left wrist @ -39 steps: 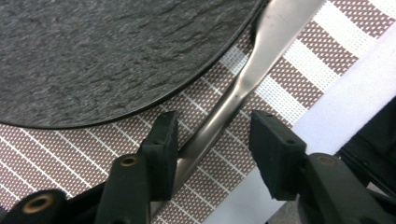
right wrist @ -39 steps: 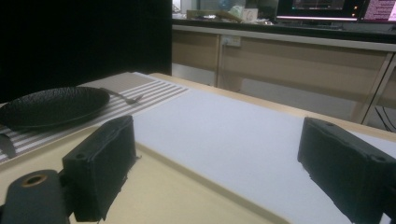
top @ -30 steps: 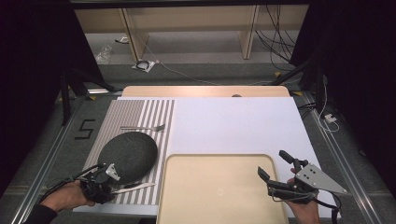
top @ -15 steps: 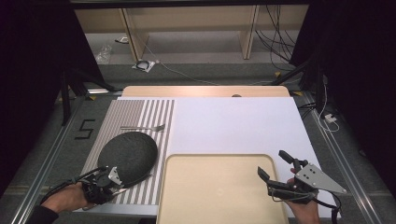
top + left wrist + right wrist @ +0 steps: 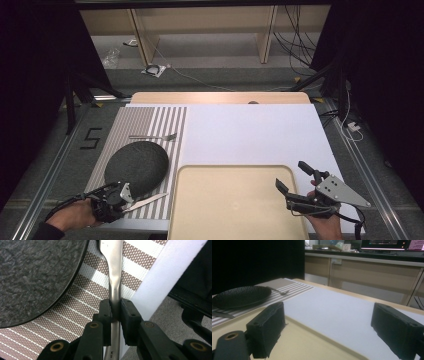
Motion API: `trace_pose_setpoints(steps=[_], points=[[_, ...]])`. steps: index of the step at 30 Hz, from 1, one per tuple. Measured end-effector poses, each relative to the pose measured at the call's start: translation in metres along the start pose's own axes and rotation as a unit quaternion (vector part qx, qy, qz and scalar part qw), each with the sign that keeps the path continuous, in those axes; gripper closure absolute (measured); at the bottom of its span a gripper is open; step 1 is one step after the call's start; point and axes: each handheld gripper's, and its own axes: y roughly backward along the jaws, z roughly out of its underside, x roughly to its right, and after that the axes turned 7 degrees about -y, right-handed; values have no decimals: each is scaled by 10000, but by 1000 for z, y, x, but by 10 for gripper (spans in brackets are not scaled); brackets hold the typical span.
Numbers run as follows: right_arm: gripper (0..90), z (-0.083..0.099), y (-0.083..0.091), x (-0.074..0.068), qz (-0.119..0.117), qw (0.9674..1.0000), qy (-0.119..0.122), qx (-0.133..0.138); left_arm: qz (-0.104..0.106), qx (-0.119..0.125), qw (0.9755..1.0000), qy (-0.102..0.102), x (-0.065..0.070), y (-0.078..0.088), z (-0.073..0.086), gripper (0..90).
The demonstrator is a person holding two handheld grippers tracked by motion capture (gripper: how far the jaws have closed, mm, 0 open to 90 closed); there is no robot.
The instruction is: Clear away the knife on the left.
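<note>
Since a second ago, we are seeing the left gripper (image 5: 115, 311) drawing back, fingers having just closed on the knife (image 5: 114, 270) handle; right gripper (image 5: 295, 182) is holding wide open, empty.

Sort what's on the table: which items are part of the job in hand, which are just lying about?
In play:
- knife, its handle clamped in the left gripper, whose jaws have just been closing
- striped placemat it lies on

Lying about:
- black plate, beside the knife
- fork, beyond the plate
- beige tray, nothing on it
- right gripper, jaws open beside the tray
</note>
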Motion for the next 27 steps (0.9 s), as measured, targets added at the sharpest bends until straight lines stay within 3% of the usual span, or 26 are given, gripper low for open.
trace_pose_setpoints(steps=[20,27], points=[[128,0,0,0,-6,10000,-13,17,93,520,9985,131,10,19,-8,792],[128,0,0,0,-14,10000,-5,17,150,927,9949,379,15,29,-18,791]])
